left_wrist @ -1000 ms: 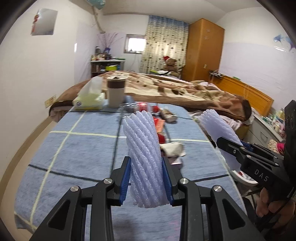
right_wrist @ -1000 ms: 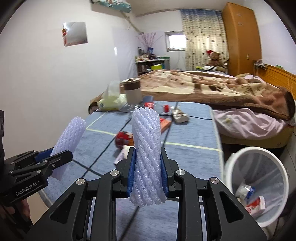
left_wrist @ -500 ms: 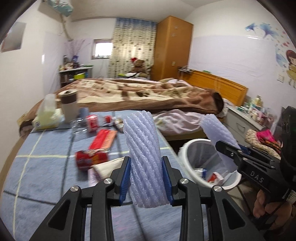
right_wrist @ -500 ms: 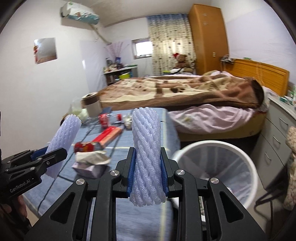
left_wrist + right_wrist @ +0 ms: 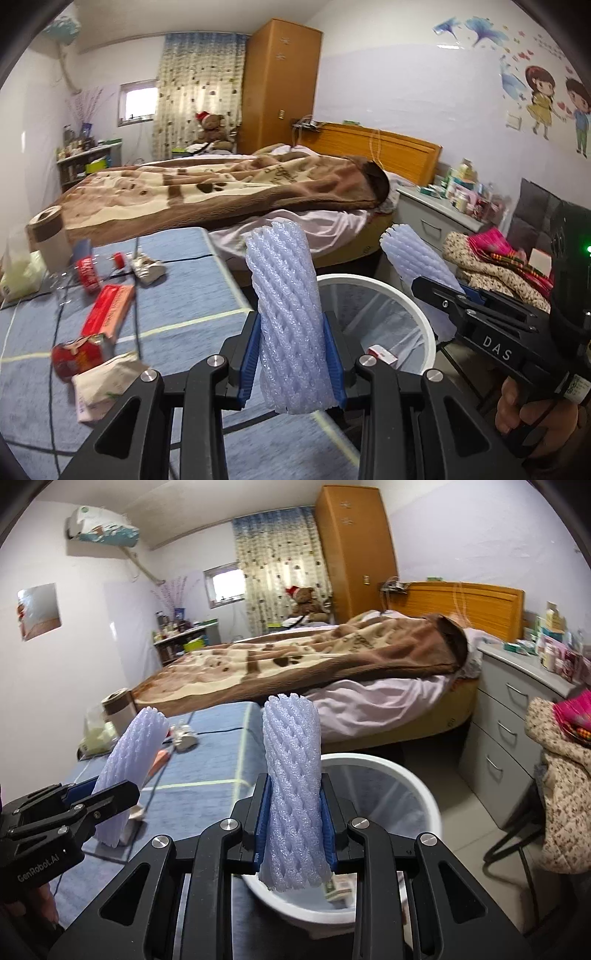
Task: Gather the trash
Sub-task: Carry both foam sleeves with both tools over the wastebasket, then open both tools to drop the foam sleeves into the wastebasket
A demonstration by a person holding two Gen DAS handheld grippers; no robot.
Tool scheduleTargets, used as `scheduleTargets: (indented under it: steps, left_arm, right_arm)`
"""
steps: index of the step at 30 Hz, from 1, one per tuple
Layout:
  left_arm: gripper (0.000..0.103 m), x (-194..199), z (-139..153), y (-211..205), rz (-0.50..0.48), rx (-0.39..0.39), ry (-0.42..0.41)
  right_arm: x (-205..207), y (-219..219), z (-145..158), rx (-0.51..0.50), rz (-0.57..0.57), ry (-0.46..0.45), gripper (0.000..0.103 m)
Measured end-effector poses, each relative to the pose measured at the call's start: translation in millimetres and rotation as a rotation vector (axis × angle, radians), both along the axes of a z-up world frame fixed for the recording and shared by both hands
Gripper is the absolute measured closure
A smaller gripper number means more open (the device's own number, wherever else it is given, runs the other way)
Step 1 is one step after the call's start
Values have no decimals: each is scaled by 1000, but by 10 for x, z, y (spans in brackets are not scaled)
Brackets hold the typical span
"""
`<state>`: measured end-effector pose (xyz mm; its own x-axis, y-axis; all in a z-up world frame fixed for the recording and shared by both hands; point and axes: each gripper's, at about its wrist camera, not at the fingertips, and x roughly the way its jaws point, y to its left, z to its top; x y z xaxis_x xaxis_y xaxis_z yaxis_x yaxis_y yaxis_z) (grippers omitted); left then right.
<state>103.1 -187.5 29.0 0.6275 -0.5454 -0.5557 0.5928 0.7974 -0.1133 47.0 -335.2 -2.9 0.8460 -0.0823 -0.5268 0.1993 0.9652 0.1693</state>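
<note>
Both foam nets (image 5: 291, 321) (image 5: 293, 794) are soft, ribbed, pale-lilac mesh. The bin (image 5: 424, 797) is smooth glossy white plastic, and the desk (image 5: 177, 280) wears matt blue woven cloth. The claws (image 5: 291, 360) (image 5: 294, 832) are matt black plastic with blue ribbed pads.

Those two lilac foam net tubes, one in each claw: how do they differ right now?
The left gripper pinches its foam sleeve with the table just behind it, near the bin's rim; the right gripper holds its foam sleeve directly in front of the bin's opening. In the right wrist view the left one leans, while the right one stands nearly upright. Both are the same lilac ribbed foam mesh, each clamped around its lower half.
</note>
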Motion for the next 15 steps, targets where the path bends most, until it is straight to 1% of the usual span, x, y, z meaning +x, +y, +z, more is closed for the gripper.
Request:
scheduleTargets:
  steps: [8,11,15]
  left_arm:
    - [70,152,-167,-456,-59,30,41]
    - [70,196,-204,-592,-81,40,38]
    - [70,288,-304,-733,-99,45,75]
  right_arm:
    - [24,-254,-143,-5,-56,59,78]
    - [58,-331,-202,-3,-78,88,78]
    - [121,-438,-292,2,-89,131,78]
